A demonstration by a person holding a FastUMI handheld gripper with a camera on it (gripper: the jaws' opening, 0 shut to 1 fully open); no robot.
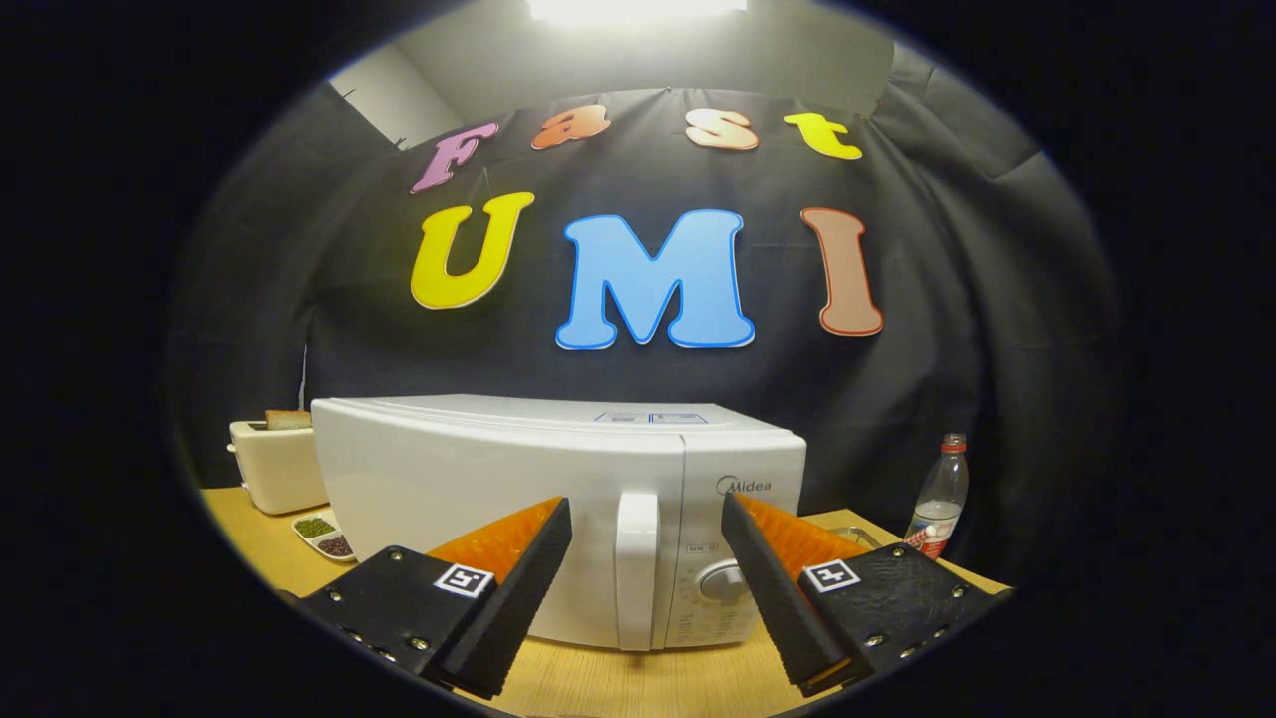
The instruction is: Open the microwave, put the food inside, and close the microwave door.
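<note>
On wooden table (638,688): one microwave (558,499), door shut, handle (636,568) between spread gripper (646,514) fingers, untouched. One toaster (274,464), one bottle (939,499), two-part dish (324,534) partly hidden.

Black cloth wall (897,399) fills the back, creased at upper right. Pale wall panel (394,95) shows at upper left above the cloth. Bright ceiling light (638,8) at top centre. Light wooden tabletop (638,683) across the bottom.
</note>
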